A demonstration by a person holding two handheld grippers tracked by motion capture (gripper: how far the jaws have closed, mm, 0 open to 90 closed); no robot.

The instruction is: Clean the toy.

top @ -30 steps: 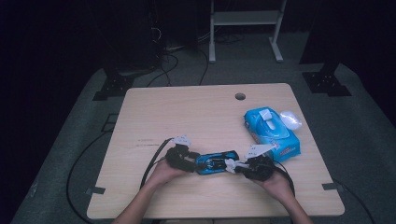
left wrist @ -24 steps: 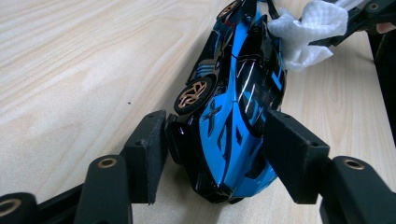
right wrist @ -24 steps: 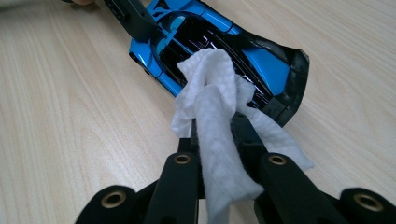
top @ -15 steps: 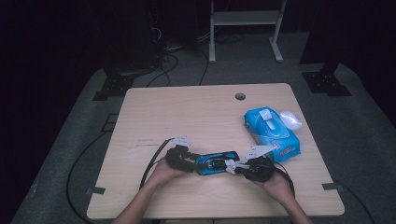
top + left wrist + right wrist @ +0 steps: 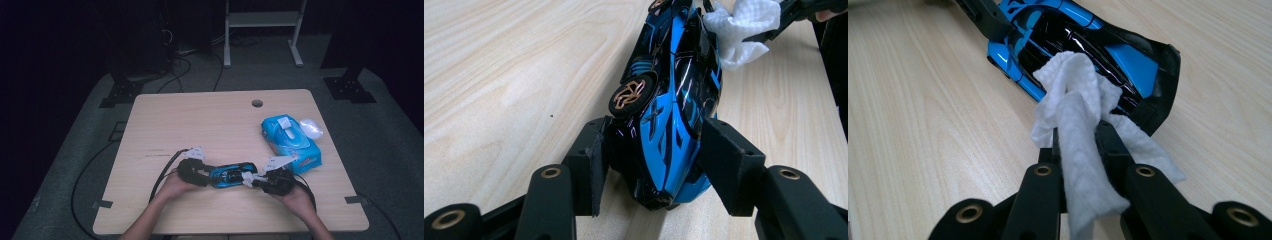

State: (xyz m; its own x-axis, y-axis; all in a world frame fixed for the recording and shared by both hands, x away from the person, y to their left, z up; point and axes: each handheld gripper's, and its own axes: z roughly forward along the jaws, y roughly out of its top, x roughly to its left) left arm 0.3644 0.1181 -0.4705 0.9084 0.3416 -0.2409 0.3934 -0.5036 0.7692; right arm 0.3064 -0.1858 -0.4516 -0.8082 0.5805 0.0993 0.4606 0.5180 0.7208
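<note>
Hands first, since they're closest to me at the table's (image 5: 165, 130) near edge: both forearms come in low and angle inward, so the two grippers face each other with the toy car (image 5: 231, 175) between them. That car is my landmark for everything else.

My left gripper (image 5: 650, 165) sits at the car's left end in the high view, and its jaws are clamped on the car's body, one pad on each flank, just behind a gold-spoked wheel (image 5: 630, 95). From its own camera the car looks tipped onto its side, though I can't say how far.

My right gripper (image 5: 1078, 142) comes at the car's other end, jaws pinched tight on a white wipe (image 5: 1075, 100). The bunched front of the wipe is pressed against the car's glossy black-and-blue top, near its rear edge.

Farther back, beyond the car and to its right, a blue pack of wipes (image 5: 290, 142) lies flat with its lid open. Further still from the car, there's a round cable hole (image 5: 257, 103) near the table's far edge.
</note>
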